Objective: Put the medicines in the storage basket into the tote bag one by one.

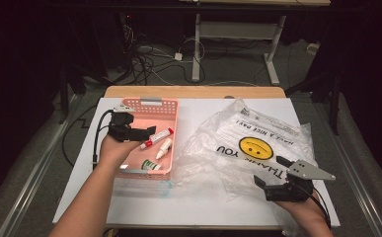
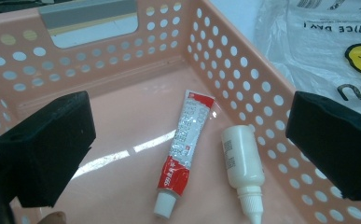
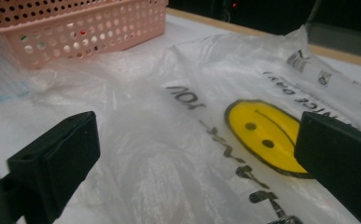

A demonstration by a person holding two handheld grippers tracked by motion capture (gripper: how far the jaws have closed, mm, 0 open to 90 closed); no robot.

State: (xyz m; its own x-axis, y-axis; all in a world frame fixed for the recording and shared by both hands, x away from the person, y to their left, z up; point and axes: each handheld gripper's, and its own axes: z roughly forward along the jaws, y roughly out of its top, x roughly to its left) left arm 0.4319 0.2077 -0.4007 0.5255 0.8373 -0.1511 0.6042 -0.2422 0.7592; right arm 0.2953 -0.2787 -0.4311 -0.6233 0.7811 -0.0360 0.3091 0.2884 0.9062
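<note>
Hovering jaws, left: the left gripper point(image 1: 146, 132) hangs over the pink basket point(image 1: 171, 148), its two black jaws spread wide with nothing between them.
Below those jaws: in the left gripper view the red-and-white tube point(image 2: 183, 148) lies flat on the basket floor, white cap toward the camera, red bands at both ends, fine print on the white middle.
Beside the tube: a small white dropper bottle point(image 2: 241, 164) lies just to one side of it, nozzle pointing the same way, near the perforated wall and apart from the tube.
Also in the basket: a green-and-white item point(image 1: 150, 165) rests toward the near end.
Jaws, right: the right gripper point(image 1: 269, 173) is held over the near corner of the plastic bag point(image 1: 257, 143), jaws parted wide, gripping nothing.
Bag: clear, crumpled, printed with a yellow smiley face point(image 3: 264, 135) and black lettering; it is spread on the white table point(image 1: 203, 202) just right of the basket.
Basket look: pale pink, walls dotted with round holes, a handle slot at the far end.
</note>
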